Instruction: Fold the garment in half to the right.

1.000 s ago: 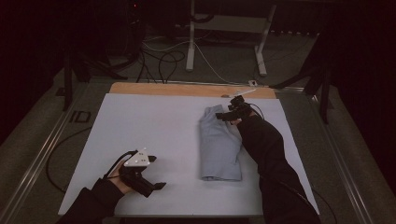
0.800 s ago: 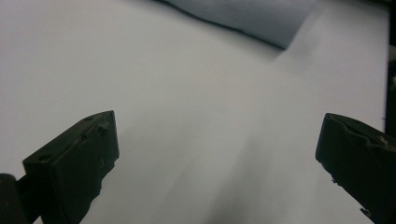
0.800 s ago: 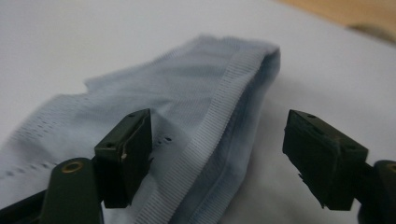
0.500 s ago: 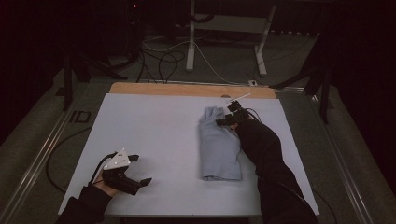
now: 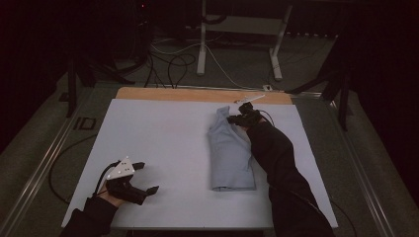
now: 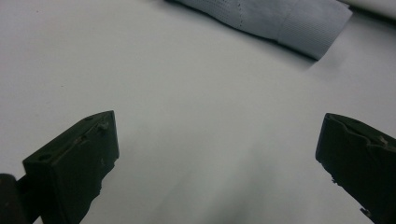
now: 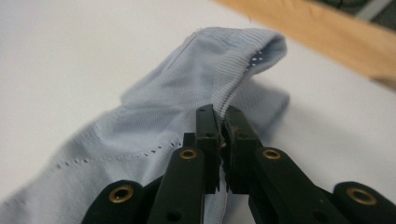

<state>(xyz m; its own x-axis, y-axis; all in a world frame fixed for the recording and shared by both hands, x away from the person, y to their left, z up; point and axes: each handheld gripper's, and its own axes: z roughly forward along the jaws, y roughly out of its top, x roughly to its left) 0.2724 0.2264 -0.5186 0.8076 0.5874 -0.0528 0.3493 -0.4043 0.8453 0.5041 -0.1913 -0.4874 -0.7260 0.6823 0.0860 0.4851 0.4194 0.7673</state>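
A light blue folded garment [image 5: 230, 158] lies right of centre on the white table [image 5: 163, 133]. My right gripper [image 5: 236, 119] is at its far end, and its jaws have just been closing. In the right gripper view the gripper [image 7: 223, 119] is shut on the ribbed edge of the garment [image 7: 187, 107], which rises in a small peak beyond the jaws. My left gripper [image 5: 147, 177] rests near the front left of the table, open with nothing between its jaws. From the left gripper view, the gripper [image 6: 217, 128] looks across bare table towards the garment [image 6: 280, 18].
A wooden strip [image 5: 197, 95] runs along the table's far edge. Behind it stand the white legs of a desk frame [image 5: 201, 44] with cables [image 5: 173, 64] on the floor. Metal rails [image 5: 44, 163] flank the table.
My left hand has slid to the left along the front of the table. My right gripper has shut on the garment's far edge, which now stands up in a peak.
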